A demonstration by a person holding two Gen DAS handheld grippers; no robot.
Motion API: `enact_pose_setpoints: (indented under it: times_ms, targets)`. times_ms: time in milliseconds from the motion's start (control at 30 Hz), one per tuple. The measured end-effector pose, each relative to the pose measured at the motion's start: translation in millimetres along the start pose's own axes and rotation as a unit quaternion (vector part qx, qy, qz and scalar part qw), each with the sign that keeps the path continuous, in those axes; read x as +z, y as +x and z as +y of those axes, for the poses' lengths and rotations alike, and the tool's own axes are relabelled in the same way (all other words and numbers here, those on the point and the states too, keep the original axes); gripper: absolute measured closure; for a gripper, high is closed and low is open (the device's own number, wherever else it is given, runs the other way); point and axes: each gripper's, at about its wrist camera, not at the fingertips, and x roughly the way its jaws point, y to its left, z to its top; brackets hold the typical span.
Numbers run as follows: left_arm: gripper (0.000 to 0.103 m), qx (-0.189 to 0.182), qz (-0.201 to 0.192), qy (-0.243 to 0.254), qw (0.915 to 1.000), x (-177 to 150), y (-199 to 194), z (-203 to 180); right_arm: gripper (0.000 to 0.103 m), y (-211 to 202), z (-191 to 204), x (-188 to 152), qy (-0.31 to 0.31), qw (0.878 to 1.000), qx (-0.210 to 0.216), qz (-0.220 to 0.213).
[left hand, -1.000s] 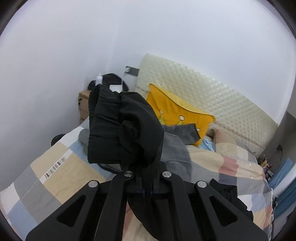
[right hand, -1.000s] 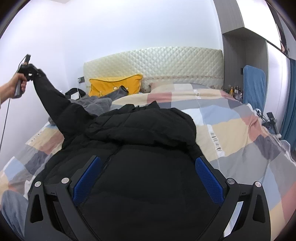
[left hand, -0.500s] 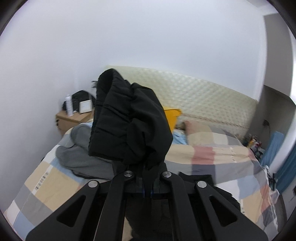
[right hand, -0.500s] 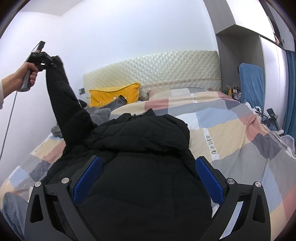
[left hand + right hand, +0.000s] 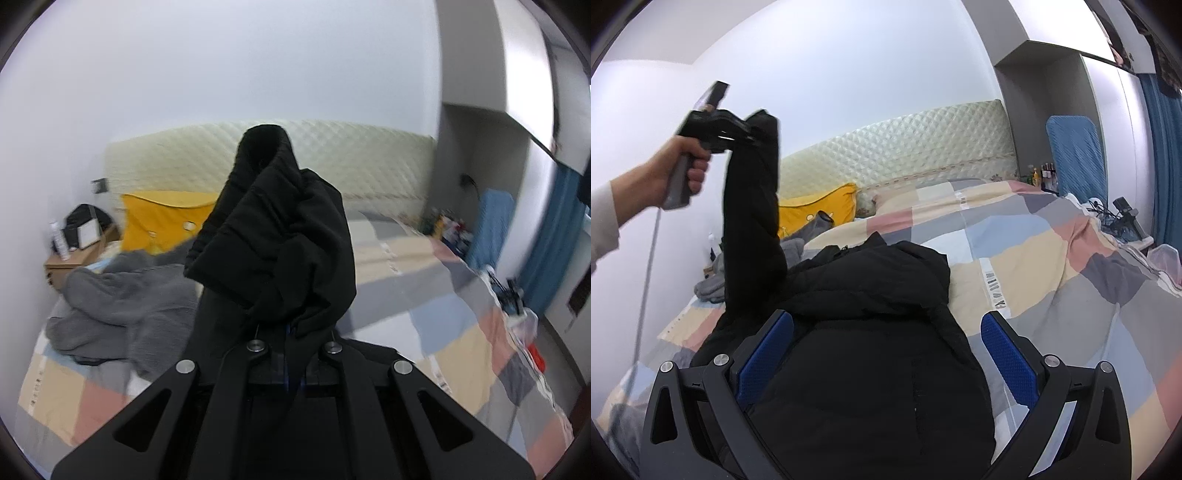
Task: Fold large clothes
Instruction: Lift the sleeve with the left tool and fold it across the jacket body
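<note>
On bed [image 5: 1052, 258], under a patchwork duvet cover [image 5: 1015, 236] in beige, blue, pink and grey blocks, with quilted cream headboard [image 5: 905, 147] behind. White strip label on the cover [image 5: 995, 291] carries dark lettering, too distorted to read; a second strip [image 5: 962, 199] further up, same story. No brand readable anywhere.

Black puffer jacket [image 5: 871, 332] spread flat on the cover, body toward right wrist camera, collar end toward headboard. One sleeve [image 5: 753, 206] pulled up off the bed, near vertical, cuff [image 5: 264, 147] flopped over at top.

Grey garment [image 5: 122, 302] heaped on the bed left of the jacket, yellow pillow [image 5: 162, 221] against headboard just behind it. Wooden nightstand [image 5: 74, 258] at far left with small items on top, too blurred to identify.

Left gripper [image 5: 753, 134] clamped closed on the sleeve near the cuff, raised high, held by left hand [image 5: 676, 166]; left wrist view blurred, fabric bunched between the jaws.

Right gripper [image 5: 886, 354] spread wide, blue pads [image 5: 1008, 354] either side of the jacket body, gripping nothing; contact with the fabric can't be determined.
</note>
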Motion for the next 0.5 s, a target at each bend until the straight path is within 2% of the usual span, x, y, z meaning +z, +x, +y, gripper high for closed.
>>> enact_pose_setpoints:
  times_ms: [333, 500]
  targets:
    - [0.100, -0.050, 0.044, 0.068, 0.9955, -53, 66, -107, 0.001, 4, -15, -2, 0.022, 1.000, 0.002, 0.003]
    - [0.100, -0.074, 0.072, 0.085, 0.9910, -87, 99, -141, 0.001, 10, -18, -4, 0.029, 1.000, 0.004, 0.010]
